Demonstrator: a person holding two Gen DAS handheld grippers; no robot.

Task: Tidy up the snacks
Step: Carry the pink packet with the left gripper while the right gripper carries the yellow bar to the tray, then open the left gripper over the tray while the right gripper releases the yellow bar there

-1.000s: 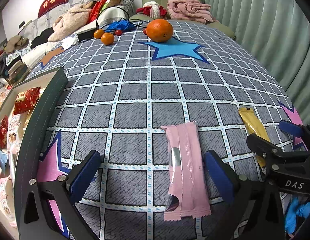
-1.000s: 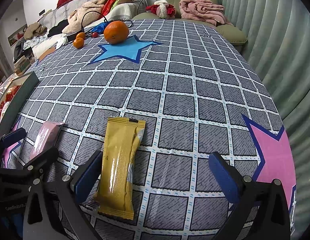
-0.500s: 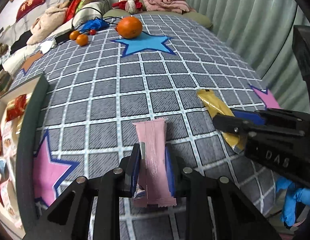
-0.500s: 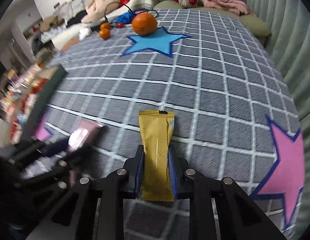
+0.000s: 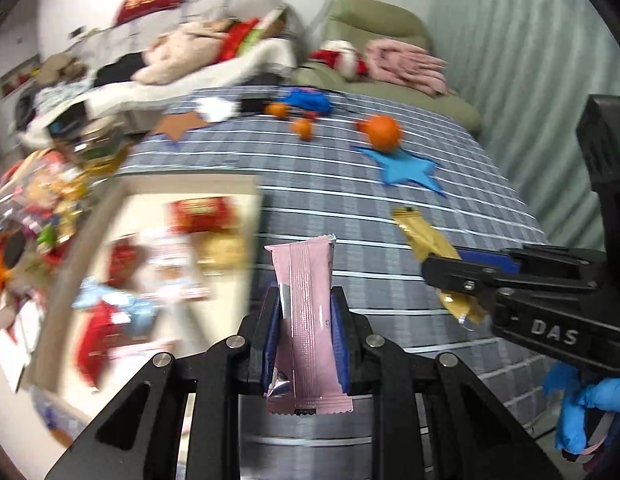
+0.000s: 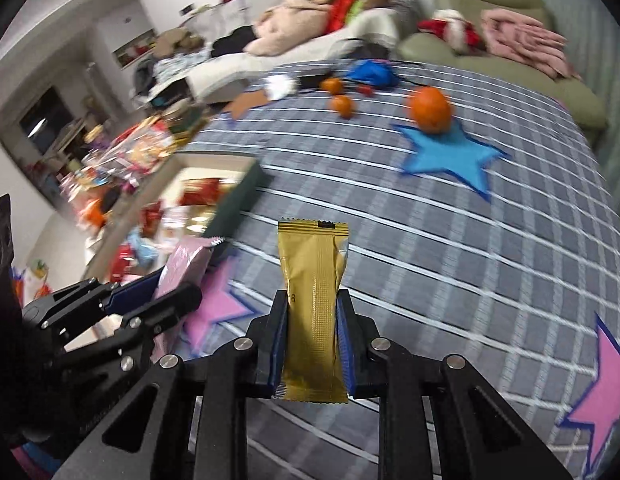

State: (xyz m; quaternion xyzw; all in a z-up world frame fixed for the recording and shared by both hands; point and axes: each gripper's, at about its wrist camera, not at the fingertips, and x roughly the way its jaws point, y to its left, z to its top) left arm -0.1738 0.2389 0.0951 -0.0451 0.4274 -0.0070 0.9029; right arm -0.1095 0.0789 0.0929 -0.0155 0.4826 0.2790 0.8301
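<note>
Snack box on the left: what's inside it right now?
The snack box holds red, white and light-blue snack packets, blurred beyond naming. Its near corner is hidden behind the left gripper.

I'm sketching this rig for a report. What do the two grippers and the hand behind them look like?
Both the left gripper and the right gripper are black angular linkages with silver pivot bolts and blue finger pads. The right one carries white "DAS" lettering. A blue glove covers the hand.

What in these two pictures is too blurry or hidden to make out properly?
- Snacks in the tray, left wrist view: motion blur smears the labels.
- Lower sides of the pink snack bar, same view: covered by the left gripper jaws.
- Pile past the tray, right wrist view: blurred, unidentifiable.
- Gold snack bar print: too small.
</note>
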